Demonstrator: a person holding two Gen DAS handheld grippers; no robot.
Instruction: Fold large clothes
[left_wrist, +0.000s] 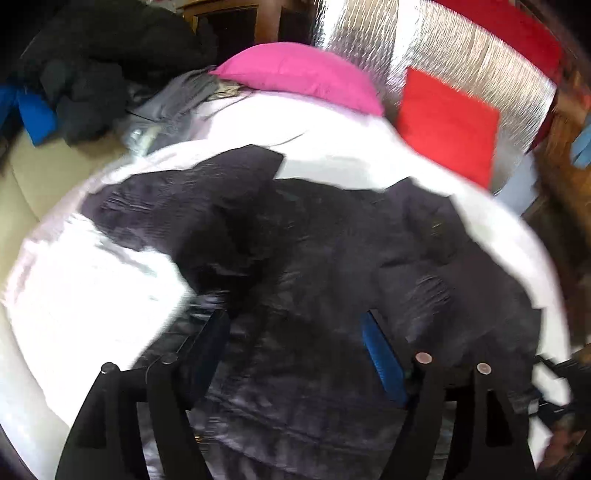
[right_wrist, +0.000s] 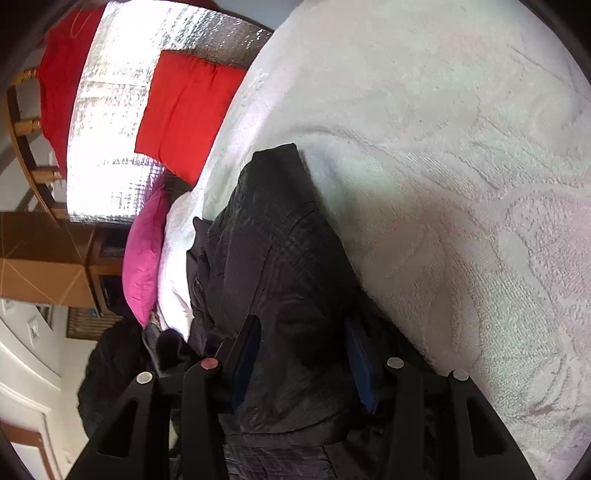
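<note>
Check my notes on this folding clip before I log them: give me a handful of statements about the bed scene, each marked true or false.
1. A dark quilted jacket lies on a white textured bedspread. True.
2. The left gripper is shut tight on a sleeve. False: its jaws stand apart over the jacket.
3. A pink pillow and a red pillow sit at the far end of the bed. True.
4. The right gripper has its fingers spread either side of a bulge of jacket fabric. True.
5. The jacket is folded into a neat rectangle. False: it lies rumpled and spread out.
</note>
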